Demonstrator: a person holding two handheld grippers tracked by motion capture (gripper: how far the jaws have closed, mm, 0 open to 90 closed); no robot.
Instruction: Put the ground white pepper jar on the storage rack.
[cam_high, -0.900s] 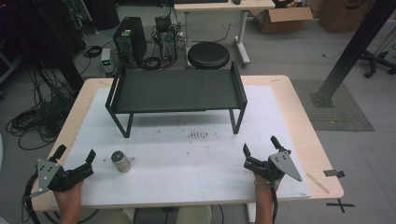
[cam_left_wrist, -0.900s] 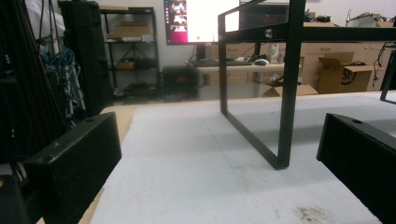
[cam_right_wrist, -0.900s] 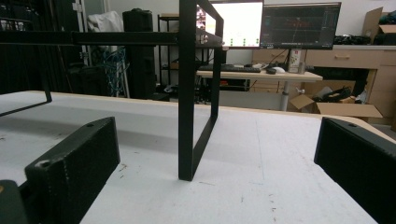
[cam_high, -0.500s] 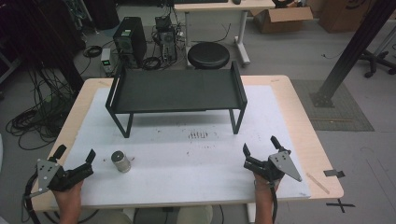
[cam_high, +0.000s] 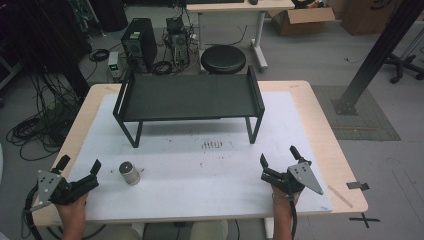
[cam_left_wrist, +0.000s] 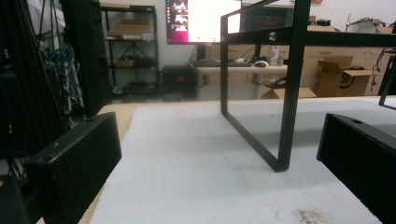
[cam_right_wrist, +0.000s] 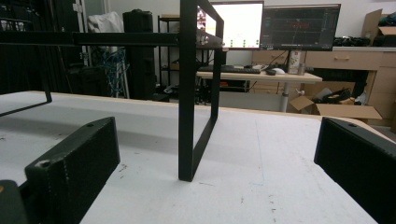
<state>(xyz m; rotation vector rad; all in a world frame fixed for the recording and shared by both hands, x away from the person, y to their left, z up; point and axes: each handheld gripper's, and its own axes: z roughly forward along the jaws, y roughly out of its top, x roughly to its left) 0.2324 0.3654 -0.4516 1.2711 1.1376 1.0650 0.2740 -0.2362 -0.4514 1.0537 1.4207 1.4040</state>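
Nothing moved: two spread, empty tongs (cam_high: 78, 174) (cam_high: 278, 159), one can (cam_high: 129, 173), one rack (cam_high: 189, 96).

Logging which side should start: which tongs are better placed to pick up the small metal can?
Left. The left tongs stand open just beside the can on the white mat; the right tongs, also open, would have to cross the mat.

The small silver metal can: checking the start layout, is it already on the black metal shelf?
No, the small silver metal can stands on the white mat, in front of the black metal shelf.
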